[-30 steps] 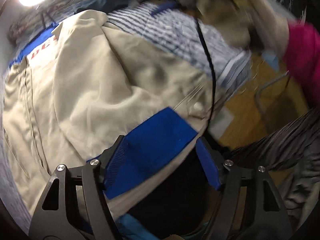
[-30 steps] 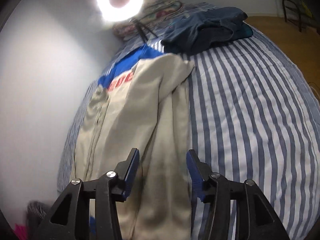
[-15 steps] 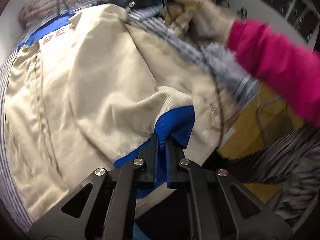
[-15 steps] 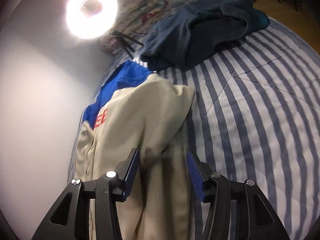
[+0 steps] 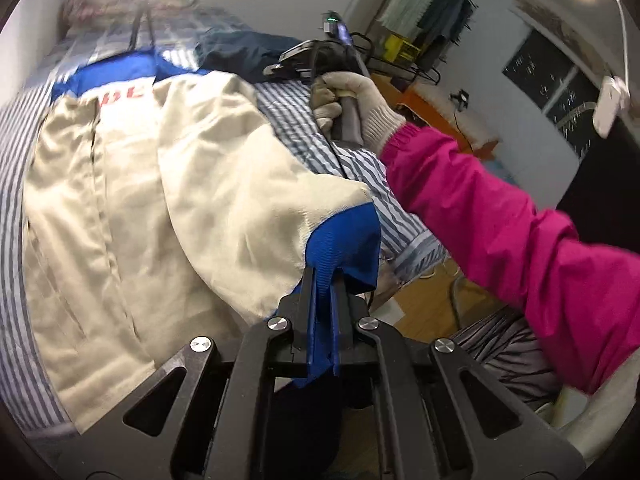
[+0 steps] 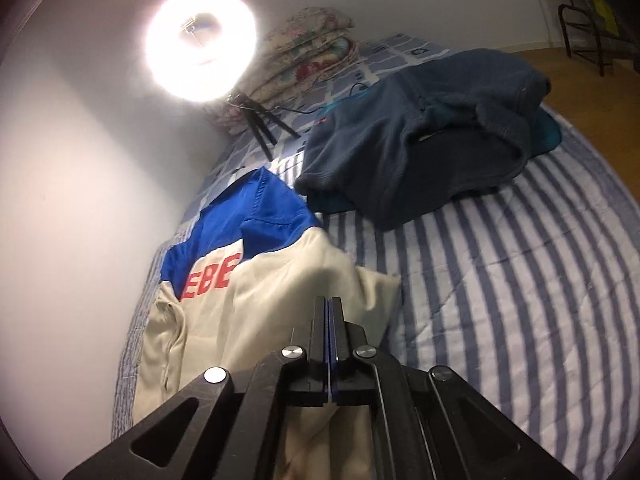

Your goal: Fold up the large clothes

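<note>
1. The step in hand is the sleeve fold: both grippers have taken hold of one sleeve of the cream jacket (image 5: pixel 132 184), ready to carry it across the body.
2. The left gripper (image 5: pixel 323 280) is clamped on the blue cuff (image 5: pixel 344 240), the ribbed cloth pinched between its jaws and bunching above them.
3. The right gripper (image 6: pixel 328 316) has just closed its jaws to a thin slit over the cream cloth near the shoulder end of the sleeve. It probably holds a fold there, though the cloth between the pads is hard to make out.
4. The jacket lies on the striped bed (image 6: pixel 500 300), along the side by the white wall (image 6: pixel 80 160). Its long axis runs from the blue collar (image 6: pixel 256 216), which points toward the ring light (image 6: pixel 200 40) and the pillows (image 6: pixel 316 44), down to the hem nearest the person.
5. A dark blue fleece (image 6: pixel 420 140) sits heaped well apart, further up the bed.
6. Next, I judge, both hands should lift together and swing the sleeve toward the wall side, keeping it taut between them so it lands flat along the jacket's length.
7. The person's gloved hand (image 5: pixel 352 104), in a pink sleeve (image 5: pixel 500 232), carries the right gripper's handle.
</note>
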Demonstrator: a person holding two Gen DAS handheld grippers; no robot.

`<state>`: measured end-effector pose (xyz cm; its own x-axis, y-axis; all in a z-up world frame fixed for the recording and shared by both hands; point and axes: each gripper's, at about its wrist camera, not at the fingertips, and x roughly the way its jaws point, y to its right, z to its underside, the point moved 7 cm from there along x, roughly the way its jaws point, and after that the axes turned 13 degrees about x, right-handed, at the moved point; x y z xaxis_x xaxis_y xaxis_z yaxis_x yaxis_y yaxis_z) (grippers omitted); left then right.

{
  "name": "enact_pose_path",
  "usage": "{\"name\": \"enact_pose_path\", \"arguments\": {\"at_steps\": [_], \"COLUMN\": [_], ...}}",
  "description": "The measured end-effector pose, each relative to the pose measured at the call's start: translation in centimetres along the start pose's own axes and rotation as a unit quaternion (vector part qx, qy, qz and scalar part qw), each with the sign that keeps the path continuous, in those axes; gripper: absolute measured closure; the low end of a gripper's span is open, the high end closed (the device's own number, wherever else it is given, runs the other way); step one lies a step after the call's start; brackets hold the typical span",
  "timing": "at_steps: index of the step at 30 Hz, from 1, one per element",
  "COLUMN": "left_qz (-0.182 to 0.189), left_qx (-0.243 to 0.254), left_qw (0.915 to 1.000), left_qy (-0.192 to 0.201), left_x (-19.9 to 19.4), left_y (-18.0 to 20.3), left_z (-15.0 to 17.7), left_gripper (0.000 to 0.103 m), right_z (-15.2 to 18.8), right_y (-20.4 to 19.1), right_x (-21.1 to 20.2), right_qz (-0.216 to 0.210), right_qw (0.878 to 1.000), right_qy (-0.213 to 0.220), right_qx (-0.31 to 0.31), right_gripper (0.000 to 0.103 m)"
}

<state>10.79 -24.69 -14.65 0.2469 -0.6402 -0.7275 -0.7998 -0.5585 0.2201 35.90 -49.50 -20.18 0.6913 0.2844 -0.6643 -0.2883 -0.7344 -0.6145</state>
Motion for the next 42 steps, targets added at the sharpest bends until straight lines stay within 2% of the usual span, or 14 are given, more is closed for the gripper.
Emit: {"name": "enact_pose_path", "arguments": {"at_steps": [1, 2, 3, 6, 11, 14, 20, 22, 23, 24, 29, 31, 36, 42], "left_qz": [0.0, 0.003, 0.005, -0.001, -0.008, -0.009, 0.045, 0.069, 0.074, 0.078, 0.088, 0.075, 0.02, -0.002], "left_qx": [0.002, -0.001, -0.003, 0.001, -0.005, -0.008, 0.011, 0.025, 0.03, 0.038, 0.044, 0.03, -0.034, -0.054], "left_qw": [1.0, 1.0, 1.0, 1.0, 0.9999, 0.9999, 0.9984, 0.9953, 0.9939, 0.9923, 0.9919, 0.9945, 0.9975, 0.9971], "left_qy": [-0.001, -0.002, -0.004, -0.008, -0.012, -0.012, -0.032, -0.063, -0.076, -0.088, -0.08, -0.066, -0.059, -0.053], "left_x": [0.4, 0.7, 0.9, 1.2, 0.8, 0.4, 3.9, 6.8, 8.0, 8.8, 7.9, 6.8, 6.1, 7.3], "left_y": [0.1, 0.0, 0.0, -0.7, -1.3, -1.2, 2.3, 3.9, 4.5, 5.0, 5.3, 4.0, -1.3, -3.8], "left_z": [0.0, 0.0, 0.2, 0.1, 0.2, 0.6, 0.7, 1.1, 1.4, 1.7, 1.7, 1.7, 2.9, 3.3], "left_gripper": [0.1, 0.1, 0.1, 0.1, 0.1, 0.1, 0.1, 0.1, 0.099, 0.098, 0.088, 0.079, 0.078, 0.078], "right_z": [0.2, 0.7, 1.2, 2.7, 4.0, 3.1, -0.4, -0.3, -0.2, -0.1, 0.4, 1.1, 4.6, 13.4], "right_y": [0.5, 1.0, 1.6, 2.8, 2.5, 1.2, -0.1, 0.2, 0.6, 1.0, 2.3, 2.5, 2.3, 3.8], "right_x": [0.2, 0.7, 0.9, 2.5, 5.0, 4.4, 0.7, 0.9, 1.2, 1.1, -2.2, -4.0, -11.2, -17.4], "right_qz": [0.011, 0.016, 0.02, 0.013, 0.015, 0.045, 0.079, 0.083, 0.093, 0.095, 0.077, 0.057, 0.019, 0.012], "right_qw": [1.0, 0.999, 0.999, 0.996, 0.994, 0.996, 0.996, 0.995, 0.994, 0.994, 0.996, 0.998, 0.999, 0.997], "right_qy": [-0.009, -0.027, -0.04, -0.069, -0.094, -0.075, -0.004, -0.009, -0.016, -0.019, -0.013, -0.019, -0.024, -0.062], "right_qx": [0.006, 0.016, 0.027, 0.048, 0.049, 0.017, -0.044, -0.049, -0.048, -0.045, -0.037, -0.028, -0.031, -0.04], "right_gripper": [0.083, 0.051, 0.043, 0.049, 0.1, 0.102, 0.101, 0.09, 0.069, 0.064, 0.063, 0.063, 0.063, 0.052]}}
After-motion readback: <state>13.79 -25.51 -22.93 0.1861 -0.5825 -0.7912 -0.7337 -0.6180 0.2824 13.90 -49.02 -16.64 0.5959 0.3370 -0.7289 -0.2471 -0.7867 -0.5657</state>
